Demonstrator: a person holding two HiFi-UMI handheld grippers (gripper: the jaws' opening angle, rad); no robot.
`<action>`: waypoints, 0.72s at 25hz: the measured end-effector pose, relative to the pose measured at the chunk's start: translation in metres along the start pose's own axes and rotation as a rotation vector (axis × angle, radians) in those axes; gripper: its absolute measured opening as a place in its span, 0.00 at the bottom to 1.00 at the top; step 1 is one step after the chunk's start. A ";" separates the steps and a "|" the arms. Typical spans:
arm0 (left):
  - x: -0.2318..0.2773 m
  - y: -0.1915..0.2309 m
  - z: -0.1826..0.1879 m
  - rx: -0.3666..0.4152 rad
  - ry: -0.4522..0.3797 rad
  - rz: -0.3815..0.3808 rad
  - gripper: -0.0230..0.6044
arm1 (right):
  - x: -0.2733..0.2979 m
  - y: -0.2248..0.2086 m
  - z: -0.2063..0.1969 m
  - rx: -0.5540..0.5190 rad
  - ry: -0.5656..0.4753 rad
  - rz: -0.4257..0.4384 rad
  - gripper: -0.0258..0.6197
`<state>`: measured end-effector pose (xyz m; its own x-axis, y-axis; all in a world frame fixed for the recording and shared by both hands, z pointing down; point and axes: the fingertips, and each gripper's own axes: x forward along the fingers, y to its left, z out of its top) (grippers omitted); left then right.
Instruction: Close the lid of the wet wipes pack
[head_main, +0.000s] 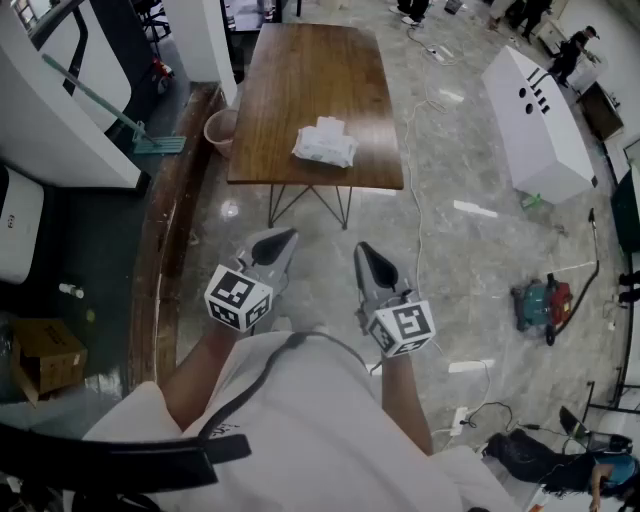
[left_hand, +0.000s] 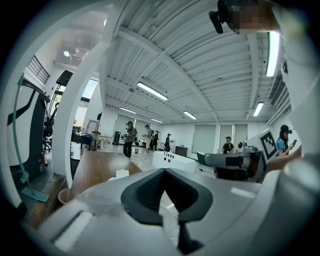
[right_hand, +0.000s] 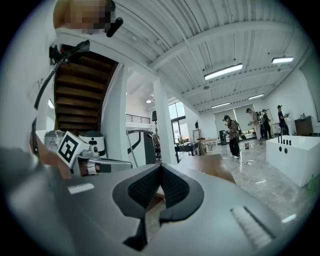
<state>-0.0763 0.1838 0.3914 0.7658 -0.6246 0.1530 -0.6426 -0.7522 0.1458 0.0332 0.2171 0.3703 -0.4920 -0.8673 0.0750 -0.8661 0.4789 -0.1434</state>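
The white wet wipes pack (head_main: 325, 142) lies on the near half of the brown wooden table (head_main: 310, 70); from this distance I cannot tell how its lid stands. In the left gripper view the pack (left_hand: 121, 173) shows as a small white shape far ahead. Both grippers are held close to the person's chest, over the floor and well short of the table. The left gripper (head_main: 285, 238) is shut with nothing in it, its jaws meeting at the tip (left_hand: 162, 170). The right gripper (head_main: 365, 250) is likewise shut and empty (right_hand: 160, 166).
A pink bucket (head_main: 220, 128) stands by the table's left legs, beside a mop (head_main: 140, 130). A long white box (head_main: 535, 115) lies to the right, with a red-and-teal tool (head_main: 540, 303) and cables on the floor. A cardboard box (head_main: 45, 355) sits at the lower left. Several people stand far off.
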 end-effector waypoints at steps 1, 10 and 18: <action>-0.001 0.001 0.000 -0.001 0.000 0.001 0.04 | 0.001 0.001 0.000 0.000 0.000 -0.001 0.05; -0.008 0.015 0.001 -0.007 -0.019 -0.010 0.04 | 0.007 0.006 -0.003 0.014 -0.006 -0.024 0.05; -0.017 0.032 0.000 -0.024 -0.017 -0.043 0.04 | 0.014 0.015 -0.006 0.047 -0.011 -0.044 0.05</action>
<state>-0.1096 0.1706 0.3938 0.7927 -0.5958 0.1294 -0.6096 -0.7731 0.1751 0.0129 0.2124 0.3754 -0.4519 -0.8893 0.0711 -0.8818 0.4332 -0.1864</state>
